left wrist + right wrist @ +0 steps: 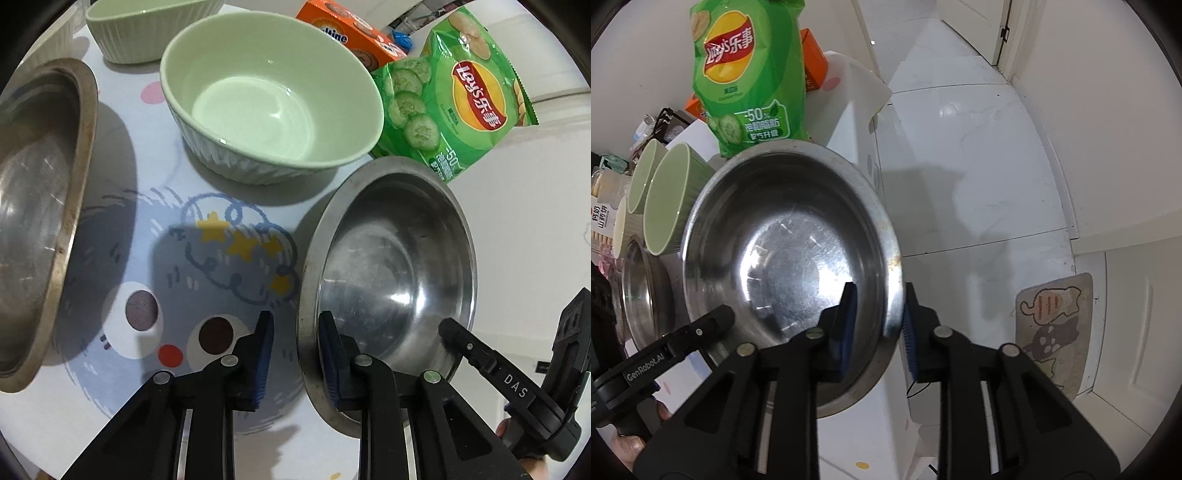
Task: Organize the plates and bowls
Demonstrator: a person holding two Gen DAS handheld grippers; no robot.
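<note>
A steel bowl (388, 266) stands at the table's right edge. My left gripper (295, 332) straddles its left rim, one finger inside and one outside, jaws apart. In the right wrist view the same steel bowl (786, 251) fills the middle. My right gripper (879, 314) straddles its right rim, jaws apart with a gap at the metal. A second steel bowl (37, 221) is at the left, also visible in the right wrist view (642, 291). A green ribbed bowl (269, 107) stands behind, with another green dish (147, 26) further back.
A green Lay's chip bag (454, 99) and an orange box (351, 33) stand at the back right of the table. The table cover (184, 258) has a cartoon print. The table edge drops to a white tiled floor (979, 166) with a small mat (1052, 325).
</note>
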